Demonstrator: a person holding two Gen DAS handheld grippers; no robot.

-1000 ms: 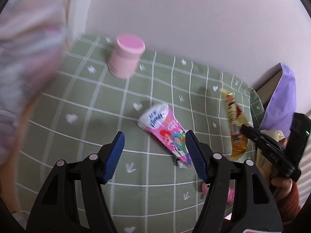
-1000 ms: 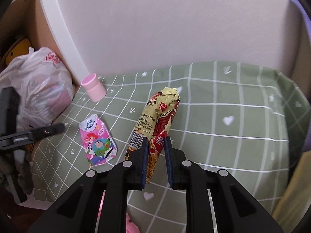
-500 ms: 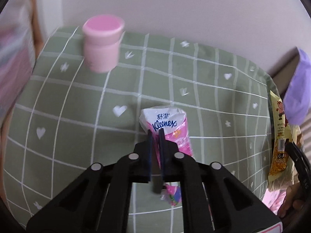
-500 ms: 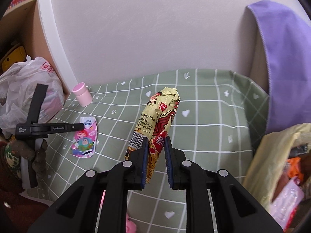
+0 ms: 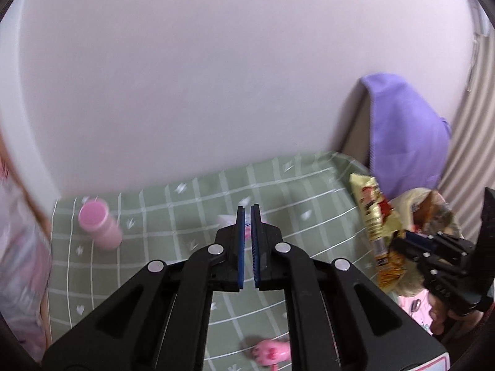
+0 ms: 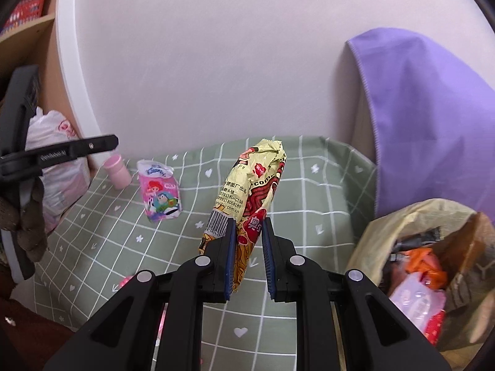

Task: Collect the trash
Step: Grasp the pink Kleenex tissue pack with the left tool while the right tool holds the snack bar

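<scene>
Jaws of your right gripper pinch the yellow snack wrapper, lifted above the green cloth, beside the open trash bag. Your left gripper is closed on nothing; the pink tissue pack lies on the cloth near the pink bottle.

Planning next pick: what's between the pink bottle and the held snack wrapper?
A pink tissue pack lies on the cloth between pink bottle and snack wrapper; right wrist view shows it.
</scene>
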